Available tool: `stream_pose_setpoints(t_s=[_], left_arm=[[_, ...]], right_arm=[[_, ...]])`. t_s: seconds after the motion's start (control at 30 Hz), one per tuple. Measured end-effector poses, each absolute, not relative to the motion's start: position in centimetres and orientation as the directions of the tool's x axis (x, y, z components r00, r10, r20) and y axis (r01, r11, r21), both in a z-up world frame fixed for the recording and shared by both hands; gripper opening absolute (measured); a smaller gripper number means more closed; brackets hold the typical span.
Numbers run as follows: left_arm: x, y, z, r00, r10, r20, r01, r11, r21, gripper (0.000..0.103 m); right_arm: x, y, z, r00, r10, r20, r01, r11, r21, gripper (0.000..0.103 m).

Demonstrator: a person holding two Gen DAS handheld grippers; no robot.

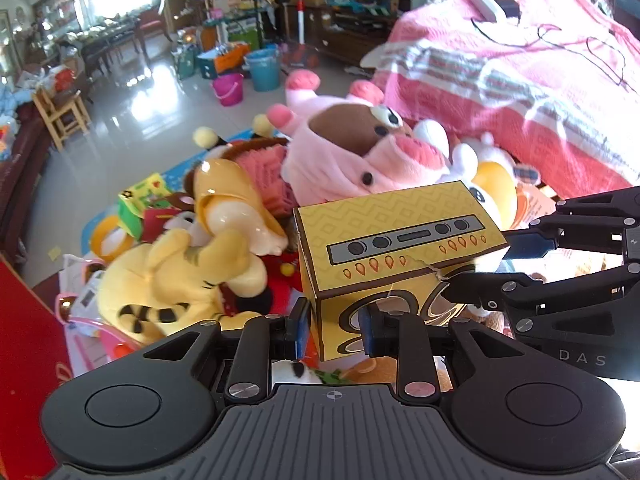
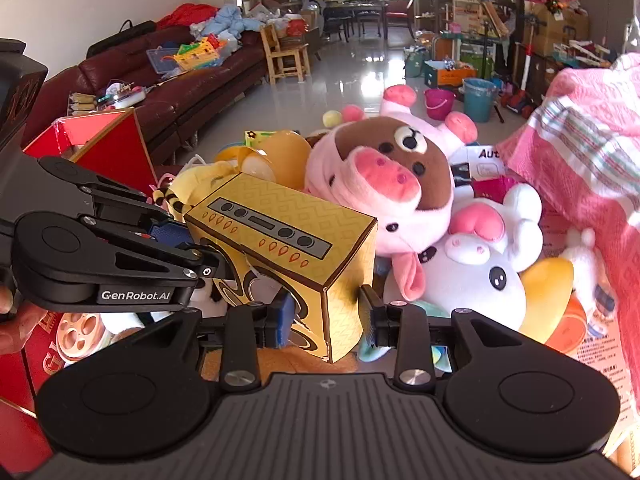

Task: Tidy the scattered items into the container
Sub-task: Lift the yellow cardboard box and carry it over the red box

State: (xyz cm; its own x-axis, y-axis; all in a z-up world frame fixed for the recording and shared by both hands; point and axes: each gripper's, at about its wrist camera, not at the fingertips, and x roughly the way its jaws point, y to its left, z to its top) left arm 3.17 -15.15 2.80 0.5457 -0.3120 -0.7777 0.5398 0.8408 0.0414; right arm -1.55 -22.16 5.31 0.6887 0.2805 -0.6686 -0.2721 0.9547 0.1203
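Both clamped on the yellow cardboard box (image 1: 394, 248), lower centre: left gripper (image 1: 334, 330), right gripper (image 2: 326, 318). Probably light, hollow, crushable, already torn; best pinched gently near corners.

A cluttered living room in a home. A long dark-red leather sofa (image 2: 168, 92) lines the white wall, strewn with clothes and toy parts, beside a small light wooden chair (image 2: 286, 54). The glossy pale tiled floor (image 2: 352, 76) runs back to a dark dining table with chairs (image 2: 354, 14) before a bright window. A teal plastic bucket (image 1: 264, 70) and a magenta plastic bucket (image 1: 228, 89) stand on the floor near stacked cardboard boxes (image 2: 556, 26). A pink woven blanket with striped bands (image 1: 520, 68) drapes at one side, above heaped plush toys, among them a pink pig-suited brown bear (image 2: 384, 176)
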Motion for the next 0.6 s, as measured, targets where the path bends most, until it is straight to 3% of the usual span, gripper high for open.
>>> stream_pose_setpoints(t_s=[0.6], left_arm=[[-1.9, -2.0, 10.5, 0.715, -0.155, -0.682, 0.258, 0.965, 0.051, 0.024]], right_arm=[[-0.1, -11.2, 12.7, 0.613, 0.500, -0.612, -0.632, 0.775, 0.000, 0.039]])
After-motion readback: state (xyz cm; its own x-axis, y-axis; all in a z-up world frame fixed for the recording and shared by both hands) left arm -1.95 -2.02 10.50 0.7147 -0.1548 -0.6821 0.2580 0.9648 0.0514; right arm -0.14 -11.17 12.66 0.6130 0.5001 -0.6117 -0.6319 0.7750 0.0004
